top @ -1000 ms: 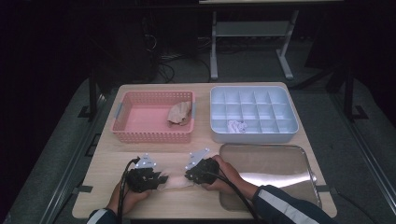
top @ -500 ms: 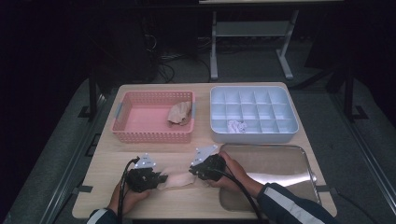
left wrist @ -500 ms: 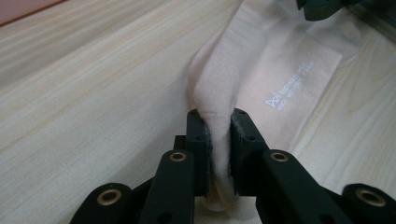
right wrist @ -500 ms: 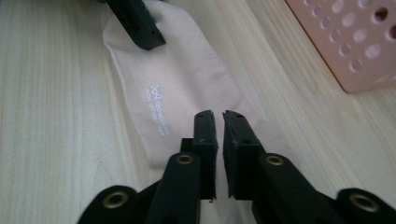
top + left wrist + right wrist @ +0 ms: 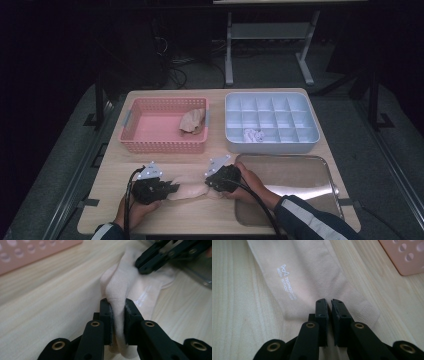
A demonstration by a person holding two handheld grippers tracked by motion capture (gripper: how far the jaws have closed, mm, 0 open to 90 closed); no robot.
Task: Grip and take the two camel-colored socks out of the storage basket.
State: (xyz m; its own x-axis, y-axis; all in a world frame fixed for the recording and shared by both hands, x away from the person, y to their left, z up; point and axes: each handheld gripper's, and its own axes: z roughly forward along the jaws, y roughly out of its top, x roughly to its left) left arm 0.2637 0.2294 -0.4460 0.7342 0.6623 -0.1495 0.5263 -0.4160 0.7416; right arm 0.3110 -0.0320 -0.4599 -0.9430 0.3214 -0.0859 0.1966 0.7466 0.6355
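Sock [image 5: 189, 190] is lying stretched on the wooden table [image 5: 165, 160] between the two grippers, near the front edge, just left of the metal tray [image 5: 300, 172]. It is pale, cream-coloured, with small white lettering printed on the fabric, which is showing in the right gripper view [image 5: 287, 282].

Left gripper [image 5: 167, 189] is pinching one end of the sock: in the left gripper view its jaws are standing nearly closed, with a bunched fold of the fabric [image 5: 117, 300] squeezed between the pads and rising above them. A hand [image 5: 134, 210] is holding this gripper from the bottom of the high view.

Right gripper [image 5: 209, 183] is gripping the other end. In its own view the jaws are almost together, with only a thin gap between the pads, and they are pressing down on the flat cloth [image 5: 312, 277]; a thin layer seems caught between them. Its black jaws are also showing at the top of the left gripper view [image 5: 160, 257], resting on the far part of the sock.

Behind, a pink basket [image 5: 150, 142] is holding a crumpled brownish item [image 5: 192, 121], and a pale blue divided box [image 5: 272, 142] is holding a small white item [image 5: 253, 135] in one front compartment.
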